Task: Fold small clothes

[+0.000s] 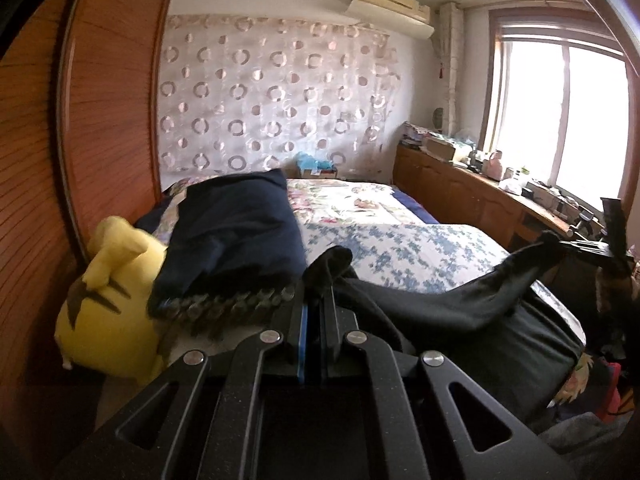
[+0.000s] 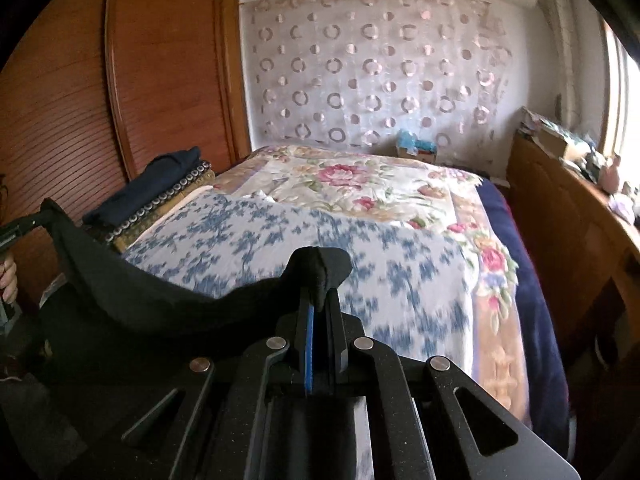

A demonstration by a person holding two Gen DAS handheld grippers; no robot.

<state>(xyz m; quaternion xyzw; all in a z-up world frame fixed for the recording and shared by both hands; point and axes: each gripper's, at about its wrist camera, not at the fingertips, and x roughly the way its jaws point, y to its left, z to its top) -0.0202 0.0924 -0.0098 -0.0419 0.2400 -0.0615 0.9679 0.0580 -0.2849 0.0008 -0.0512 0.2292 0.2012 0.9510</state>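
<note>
A black garment (image 1: 460, 304) hangs stretched between my two grippers above the near end of the bed. My left gripper (image 1: 320, 280) is shut on one corner of it, the cloth bunched over the fingertips. In the right wrist view my right gripper (image 2: 320, 280) is shut on the other corner, and the black garment (image 2: 132, 292) sags away to the left towards the other gripper at the frame's edge. In the left wrist view the right gripper (image 1: 568, 245) shows at the far right, pinching the cloth's raised tip.
The bed carries a blue-flowered sheet (image 2: 304, 240) and a rose-patterned quilt (image 2: 360, 184). A stack of folded dark clothes (image 1: 236, 232) lies at its left edge beside a yellow plush toy (image 1: 108, 300). A wooden wardrobe (image 2: 160, 80) stands left, a cluttered wooden cabinet (image 1: 472, 192) right under the window.
</note>
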